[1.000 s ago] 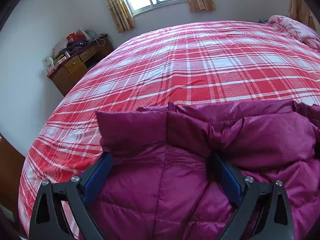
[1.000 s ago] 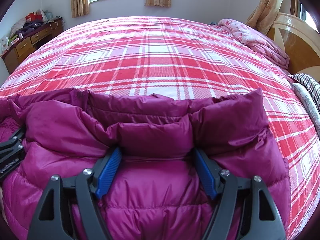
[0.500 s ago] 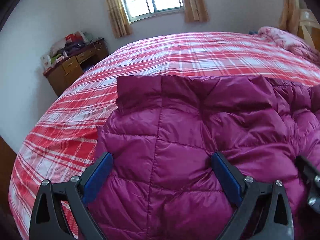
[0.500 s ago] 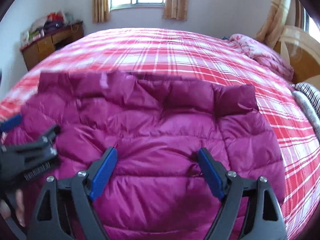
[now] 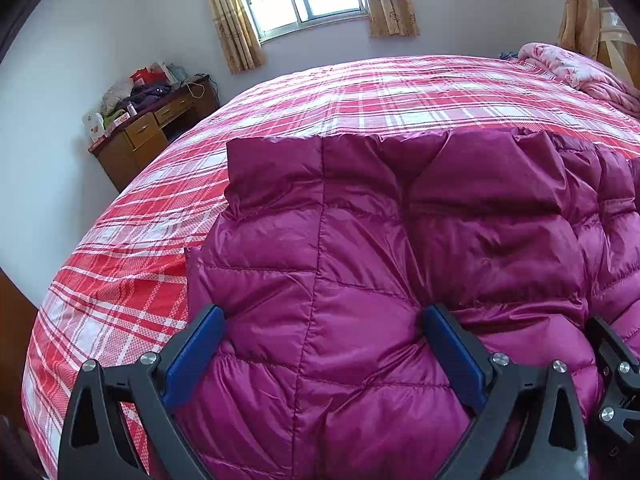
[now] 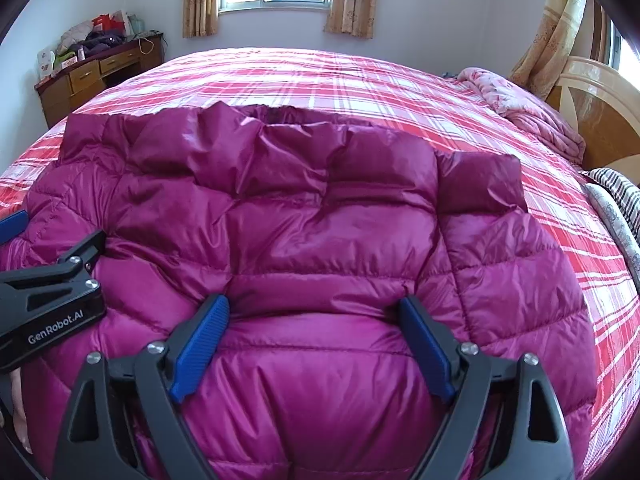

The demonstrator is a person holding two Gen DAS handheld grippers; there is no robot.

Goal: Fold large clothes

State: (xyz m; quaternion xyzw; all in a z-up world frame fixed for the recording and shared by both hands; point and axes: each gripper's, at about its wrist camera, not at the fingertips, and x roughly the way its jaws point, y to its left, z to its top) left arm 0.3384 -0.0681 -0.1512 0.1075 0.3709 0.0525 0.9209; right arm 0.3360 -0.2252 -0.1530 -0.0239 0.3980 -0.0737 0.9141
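Both grippers — left gripper [image 5: 320,354], right gripper [image 6: 314,340] — spread wide over the jacket [image 6: 320,220] (hem cut off).

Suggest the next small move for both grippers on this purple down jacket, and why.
Probably lift both clear and regrip the jacket's outer edges for a sideways fold. The purple down jacket lies folded over on the plaid bedspread. The right gripper, whose jaws have just been opening, and the left gripper both stand wide.

Before me the bed [image 6: 360,80], spread with a red-and-white plaid cover, bears the magenta puffer jacket [image 6: 320,220] on its near part, a pink quilt [image 6: 528,108] bunched by the headboard, and striped cloth [image 6: 616,184] at the right edge.
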